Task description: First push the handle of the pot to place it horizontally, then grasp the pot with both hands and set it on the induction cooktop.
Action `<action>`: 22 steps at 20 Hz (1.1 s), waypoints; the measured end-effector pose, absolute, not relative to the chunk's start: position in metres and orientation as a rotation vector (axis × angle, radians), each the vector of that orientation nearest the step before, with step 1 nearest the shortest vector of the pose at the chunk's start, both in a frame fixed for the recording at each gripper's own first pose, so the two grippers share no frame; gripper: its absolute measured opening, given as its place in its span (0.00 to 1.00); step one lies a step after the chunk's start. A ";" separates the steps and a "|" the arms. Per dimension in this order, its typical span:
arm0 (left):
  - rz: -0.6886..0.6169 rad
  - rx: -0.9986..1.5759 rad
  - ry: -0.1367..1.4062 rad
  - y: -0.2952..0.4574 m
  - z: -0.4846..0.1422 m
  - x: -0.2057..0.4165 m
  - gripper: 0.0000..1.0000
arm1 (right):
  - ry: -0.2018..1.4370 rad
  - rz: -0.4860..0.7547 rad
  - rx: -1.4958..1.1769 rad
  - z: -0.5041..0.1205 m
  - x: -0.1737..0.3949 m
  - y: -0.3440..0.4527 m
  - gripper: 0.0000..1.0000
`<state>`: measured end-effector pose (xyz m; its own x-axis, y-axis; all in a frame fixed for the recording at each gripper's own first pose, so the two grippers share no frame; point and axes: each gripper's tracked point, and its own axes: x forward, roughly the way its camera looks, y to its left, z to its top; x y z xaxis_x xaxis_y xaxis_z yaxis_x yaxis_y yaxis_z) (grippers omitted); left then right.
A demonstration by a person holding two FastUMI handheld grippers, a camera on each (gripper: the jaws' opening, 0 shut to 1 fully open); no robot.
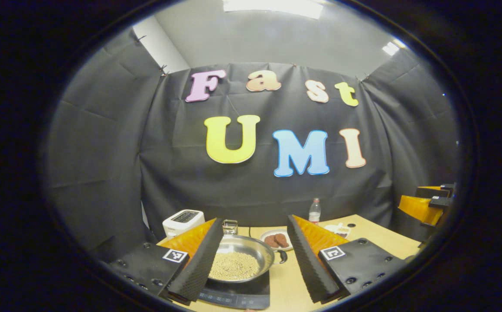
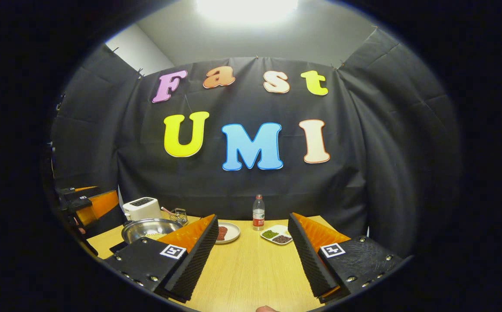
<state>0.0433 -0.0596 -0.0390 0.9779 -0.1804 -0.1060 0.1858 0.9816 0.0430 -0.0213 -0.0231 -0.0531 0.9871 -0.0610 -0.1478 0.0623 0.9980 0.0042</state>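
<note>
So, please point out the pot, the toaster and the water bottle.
pot [image 1: 238, 264]: left gripper view, on the beans inside it.
toaster [image 2: 141, 208]: right gripper view, on its front side.
water bottle [image 2: 258, 213]: right gripper view, on its body.

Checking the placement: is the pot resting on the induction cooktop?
Touching. Left gripper view shows the pot sitting directly on the induction cooktop, no gap under its base.

Bare table [image 2: 251, 268] ahead; plate [image 2: 229, 232], bottle [image 2: 258, 213] behind.
</note>
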 end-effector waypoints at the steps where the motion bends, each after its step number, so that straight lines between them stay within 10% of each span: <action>1: -0.192 0.052 0.093 -0.065 -0.030 0.029 0.95 | 0.131 -0.058 0.010 -0.044 -0.031 -0.025 0.97; 22: -0.164 0.050 0.027 -0.036 0.017 -0.043 0.95 | 0.013 -0.054 0.036 0.002 -0.084 -0.007 0.97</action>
